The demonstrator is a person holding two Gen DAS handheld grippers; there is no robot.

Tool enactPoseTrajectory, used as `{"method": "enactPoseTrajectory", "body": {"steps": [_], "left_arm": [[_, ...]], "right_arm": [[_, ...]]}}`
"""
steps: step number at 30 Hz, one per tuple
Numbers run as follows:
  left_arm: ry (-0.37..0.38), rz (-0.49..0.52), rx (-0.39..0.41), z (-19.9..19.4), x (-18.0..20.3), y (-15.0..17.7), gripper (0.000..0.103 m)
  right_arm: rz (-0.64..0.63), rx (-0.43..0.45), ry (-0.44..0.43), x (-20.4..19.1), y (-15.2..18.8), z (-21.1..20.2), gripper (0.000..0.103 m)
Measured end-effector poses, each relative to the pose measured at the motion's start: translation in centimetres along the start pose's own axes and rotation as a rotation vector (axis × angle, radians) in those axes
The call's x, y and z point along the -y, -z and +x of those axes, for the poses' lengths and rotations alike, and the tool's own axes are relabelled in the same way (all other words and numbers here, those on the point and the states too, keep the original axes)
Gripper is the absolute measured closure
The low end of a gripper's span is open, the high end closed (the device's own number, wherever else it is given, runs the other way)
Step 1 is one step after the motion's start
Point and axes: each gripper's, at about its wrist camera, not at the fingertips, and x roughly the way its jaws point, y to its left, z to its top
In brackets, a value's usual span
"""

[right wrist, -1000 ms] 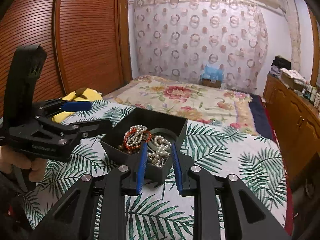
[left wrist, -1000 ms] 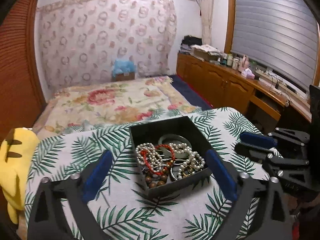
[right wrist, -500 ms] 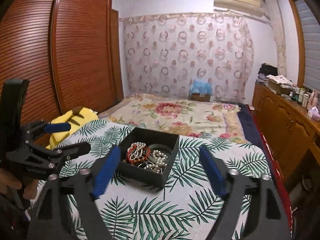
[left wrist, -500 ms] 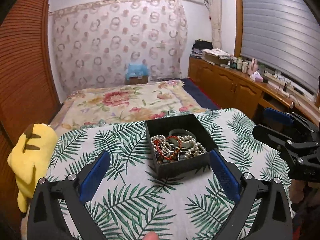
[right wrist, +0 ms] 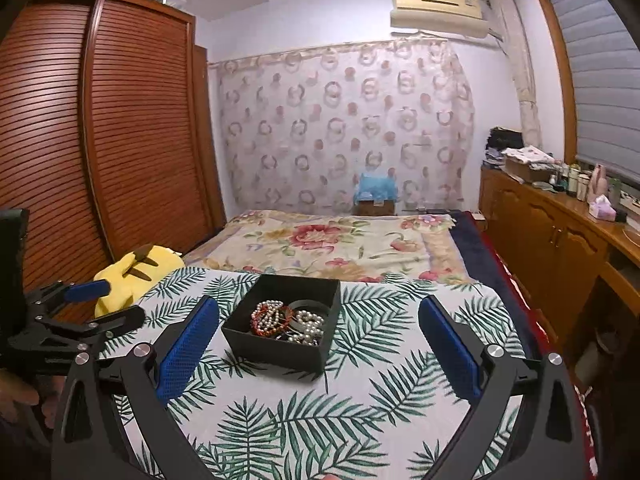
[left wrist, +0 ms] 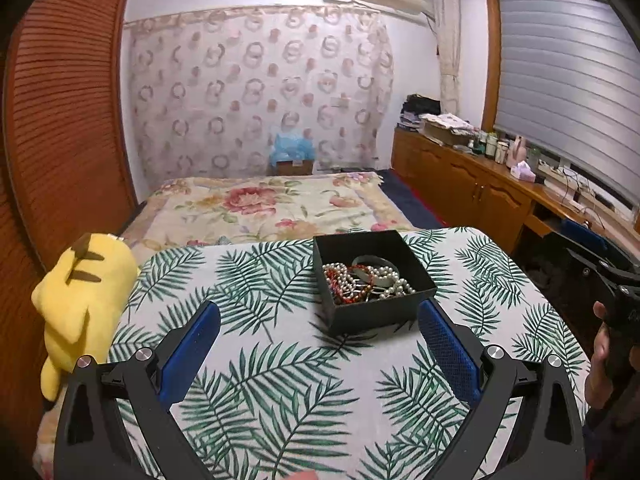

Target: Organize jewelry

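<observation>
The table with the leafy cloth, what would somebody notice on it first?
Probably the black box, sitting toward the far side of the palm-leaf tablecloth, heaped with pearl strands and a red bead bracelet. Next, the yellow plush toy slumped off the table's left edge. Both grippers, left gripper and right gripper, are open and empty.

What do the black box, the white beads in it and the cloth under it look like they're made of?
Black box: matte, thin straight walls, likely card or plastic. White beads: small, round and glossy, pearl-like; real or imitation, I cannot tell. Cloth: woven fabric with a printed green fern pattern, draping at the table's edges.
</observation>
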Motion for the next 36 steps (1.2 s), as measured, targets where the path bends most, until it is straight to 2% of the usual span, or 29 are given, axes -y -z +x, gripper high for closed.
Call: {"method": "enactPoseTrajectory", "body": {"steps": [10, 36], "left_arm": [[-0.028, -0.024, 0.009, -0.8, -0.6, 0.9, 0.008], [-0.030, -0.030, 0.024, -1.0, -0.5, 0.9, 0.008]], "right_arm": [[0.009, -0.023, 0.017, -0.4, 1.7, 0.2, 0.003], [0.009, -0.030, 0.015, -0.8, 2.0, 0.5, 0.003]]}}
